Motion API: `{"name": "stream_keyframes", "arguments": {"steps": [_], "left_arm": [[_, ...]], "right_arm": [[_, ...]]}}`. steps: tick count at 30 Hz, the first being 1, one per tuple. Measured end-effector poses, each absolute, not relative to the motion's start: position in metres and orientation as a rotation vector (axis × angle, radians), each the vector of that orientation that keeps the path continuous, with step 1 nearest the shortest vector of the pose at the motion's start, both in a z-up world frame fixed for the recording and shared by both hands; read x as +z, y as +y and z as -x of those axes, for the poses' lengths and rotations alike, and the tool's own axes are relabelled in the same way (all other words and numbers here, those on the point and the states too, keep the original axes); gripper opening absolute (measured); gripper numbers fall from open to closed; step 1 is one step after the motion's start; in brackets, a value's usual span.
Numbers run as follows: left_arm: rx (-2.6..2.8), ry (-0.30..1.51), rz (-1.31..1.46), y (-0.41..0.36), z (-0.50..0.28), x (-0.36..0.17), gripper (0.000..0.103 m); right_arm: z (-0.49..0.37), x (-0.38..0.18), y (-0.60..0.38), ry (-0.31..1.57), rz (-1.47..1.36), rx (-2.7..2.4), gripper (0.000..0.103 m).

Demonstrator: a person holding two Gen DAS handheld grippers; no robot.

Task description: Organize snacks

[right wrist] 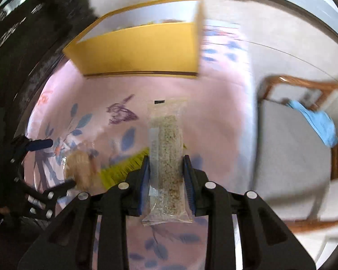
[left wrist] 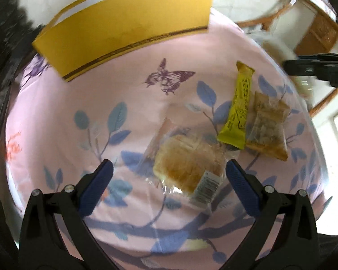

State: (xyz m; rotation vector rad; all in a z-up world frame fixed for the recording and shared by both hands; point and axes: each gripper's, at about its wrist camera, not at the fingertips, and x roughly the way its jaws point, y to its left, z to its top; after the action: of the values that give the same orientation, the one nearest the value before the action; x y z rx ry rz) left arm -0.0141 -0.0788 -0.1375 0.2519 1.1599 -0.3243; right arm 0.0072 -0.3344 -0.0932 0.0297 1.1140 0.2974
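Left wrist view: an open left tool above a wrapped pastry, with the yellow box as landmark.
Its left tool [left wrist: 169, 175] stands with blue pads wide apart, gripping nothing, over a golden pastry in clear wrap [left wrist: 187, 168] that lies on the pink floral-cloth worktop [left wrist: 78, 103], well below the open yellow cardboard box [left wrist: 128, 24]. Farther from the box, to the right, a yellow stick-shaped snack packet [left wrist: 237, 110] overlaps a tan square snack packet [left wrist: 269, 126].

Right wrist view: a snack bar pinched in front of the box.
Here the right tool [right wrist: 166, 175] is clamped on a long clear-wrapped grain bar [right wrist: 167, 157], held above the cloth, pointing toward the box, which stands beyond it.
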Motion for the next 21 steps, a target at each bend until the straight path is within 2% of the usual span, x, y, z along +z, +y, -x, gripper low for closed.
{"name": "stream_keyframes", "arguments": {"steps": [4, 9, 12, 15, 18, 19, 21], "left_arm": [[-0.347, 1.204, -0.209, -0.083, 0.01, -0.15, 0.101], [-0.305, 1.243, -0.131, -0.084, 0.002, -0.176, 0.101], [-0.3, 1.176, -0.18, -0.092, 0.011, -0.182, 0.101], [-0.331, 1.158, -0.188, -0.097, 0.018, -0.178, 0.085], [-0.366, 1.155, -0.208, -0.105, 0.022, -0.174, 0.064], [-0.372, 1.153, -0.21, -0.107, 0.023, -0.173, 0.054], [-0.377, 1.169, -0.206, -0.109, 0.023, -0.172, 0.048]], "right_arm": [[0.025, -0.082, -0.35, 1.096, -0.143, 0.258, 0.029], [0.052, -0.089, -0.34, 1.097, -0.07, 0.216, 0.029], [0.062, -0.095, -0.334, 1.101, -0.135, 0.239, 0.029], [0.07, -0.098, -0.327, 1.097, -0.128, 0.237, 0.029], [0.078, -0.098, -0.32, 1.099, -0.158, 0.253, 0.029], [0.079, -0.097, -0.318, 1.098, -0.158, 0.259, 0.029], [0.08, -0.096, -0.311, 1.1, -0.147, 0.274, 0.029]]}}
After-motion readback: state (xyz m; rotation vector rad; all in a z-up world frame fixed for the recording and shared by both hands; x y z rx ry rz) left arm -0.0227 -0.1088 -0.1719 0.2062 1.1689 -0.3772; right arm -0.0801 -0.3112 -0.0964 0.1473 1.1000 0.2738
